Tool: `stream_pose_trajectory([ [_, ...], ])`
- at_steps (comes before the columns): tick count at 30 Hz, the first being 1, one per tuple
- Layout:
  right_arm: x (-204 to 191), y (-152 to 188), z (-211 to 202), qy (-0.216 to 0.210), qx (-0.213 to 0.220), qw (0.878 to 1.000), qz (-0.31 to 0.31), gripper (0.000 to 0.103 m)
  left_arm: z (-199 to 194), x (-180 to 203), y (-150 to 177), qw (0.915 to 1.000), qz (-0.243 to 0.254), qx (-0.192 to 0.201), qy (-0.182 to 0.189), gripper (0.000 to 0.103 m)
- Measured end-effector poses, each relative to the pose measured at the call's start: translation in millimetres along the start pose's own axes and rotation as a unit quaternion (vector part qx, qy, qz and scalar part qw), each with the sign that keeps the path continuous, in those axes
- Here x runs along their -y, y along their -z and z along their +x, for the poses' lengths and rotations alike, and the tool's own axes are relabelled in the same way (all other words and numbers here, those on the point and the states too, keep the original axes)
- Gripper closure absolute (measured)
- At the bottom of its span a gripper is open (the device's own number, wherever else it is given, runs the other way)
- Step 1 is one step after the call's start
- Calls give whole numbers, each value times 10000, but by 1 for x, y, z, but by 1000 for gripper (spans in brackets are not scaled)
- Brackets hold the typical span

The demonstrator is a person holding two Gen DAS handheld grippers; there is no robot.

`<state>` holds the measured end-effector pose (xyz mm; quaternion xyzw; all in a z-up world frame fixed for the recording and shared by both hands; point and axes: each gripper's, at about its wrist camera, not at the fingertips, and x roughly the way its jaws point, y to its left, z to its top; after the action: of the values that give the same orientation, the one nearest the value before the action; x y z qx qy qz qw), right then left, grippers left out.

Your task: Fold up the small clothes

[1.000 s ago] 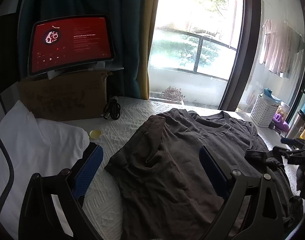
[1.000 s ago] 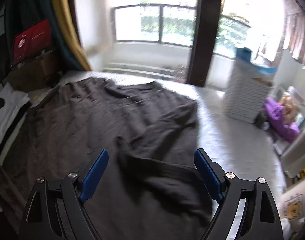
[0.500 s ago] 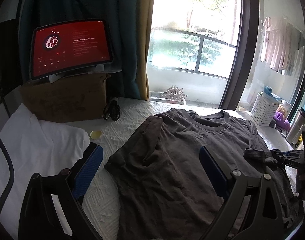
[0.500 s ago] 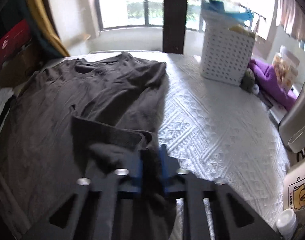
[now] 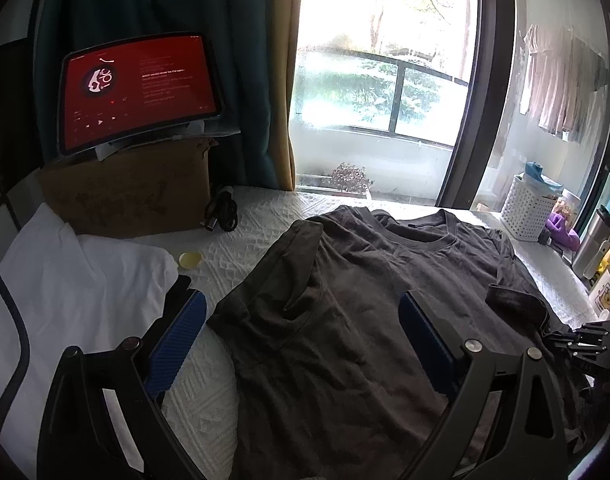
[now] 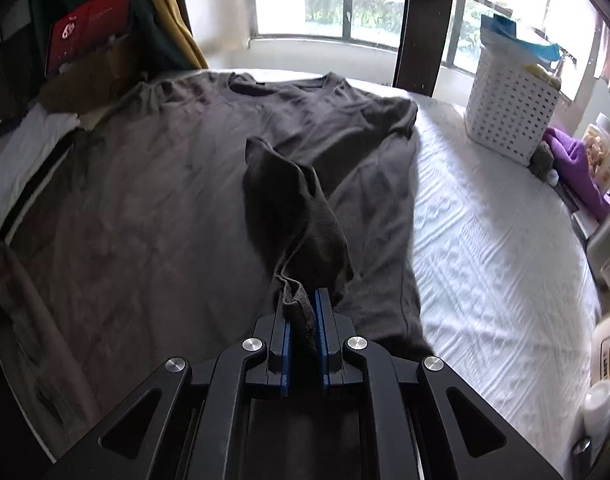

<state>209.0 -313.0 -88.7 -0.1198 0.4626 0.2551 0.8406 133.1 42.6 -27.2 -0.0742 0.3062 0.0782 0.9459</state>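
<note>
A dark grey T-shirt (image 5: 385, 300) (image 6: 165, 200) lies face up on the white bedspread (image 6: 485, 240), collar toward the window. Its left sleeve (image 5: 297, 264) is folded in over the chest. My right gripper (image 6: 303, 312) is shut on the right sleeve (image 6: 289, 208), which is bunched between the blue pads and lifted over the shirt's body. In the left wrist view that gripper (image 5: 585, 340) shows at the right edge. My left gripper (image 5: 301, 344) hovers open above the shirt's lower left part, with nothing between its fingers.
A white folded cloth (image 5: 65, 300) lies left of the shirt. Behind it a cardboard box (image 5: 129, 192) carries a red-lit tablet (image 5: 139, 90), with a black cable (image 5: 223, 214) beside it. A white perforated basket (image 6: 513, 112), purple item (image 6: 577, 164) and containers line the right edge.
My right gripper went from wide open to shut on the right sleeve, then lowered and swung the sleeve inward over the shirt. The left gripper stayed in place, open.
</note>
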Motion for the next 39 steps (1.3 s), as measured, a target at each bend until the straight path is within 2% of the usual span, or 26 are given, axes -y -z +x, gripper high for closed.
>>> stream_pose_trajectory([
  [2,-4,2,-1,-6,16,10000,38,90,-1,-2,2,10000,-10,-15,-27,7],
  [4,-10,3,-2,-32,9,10000,-39,75,-2,-6,5,10000,-15,-35,-66,7],
  [6,-14,2,-4,-121,-23,9999,-68,23,0,-12,8,9999,-41,-106,-131,7],
  [7,-16,1,-8,-140,44,9999,-55,21,0,-16,9,9998,-53,-125,-162,7],
  [10,-19,-4,-20,-209,215,9995,-50,21,2,-26,9,9995,-79,-160,-271,7],
  [16,-25,-33,-50,-332,915,9952,28,21,18,-41,8,9990,-86,-346,-262,7],
  [19,-21,-50,-60,-363,1232,9917,121,21,33,-46,0,9988,67,-349,-334,7],
  [21,-14,-60,-59,-238,1372,9900,240,21,48,-48,-9,9985,171,-411,-325,7],
  [24,0,-70,-46,47,1307,9902,494,21,71,-45,-19,9980,344,-503,-160,7],
  [29,11,-75,-26,101,1219,9898,727,21,112,-35,-32,9950,665,-746,36,7],
  [36,30,-71,0,257,956,9896,1048,21,156,-26,-49,9909,818,-970,442,7],
  [37,31,-71,4,263,919,9895,1087,21,162,-25,-52,9899,830,-1009,544,9],
  [39,35,-70,8,275,887,9892,1132,21,172,-26,-56,9882,867,-1076,668,23],
])
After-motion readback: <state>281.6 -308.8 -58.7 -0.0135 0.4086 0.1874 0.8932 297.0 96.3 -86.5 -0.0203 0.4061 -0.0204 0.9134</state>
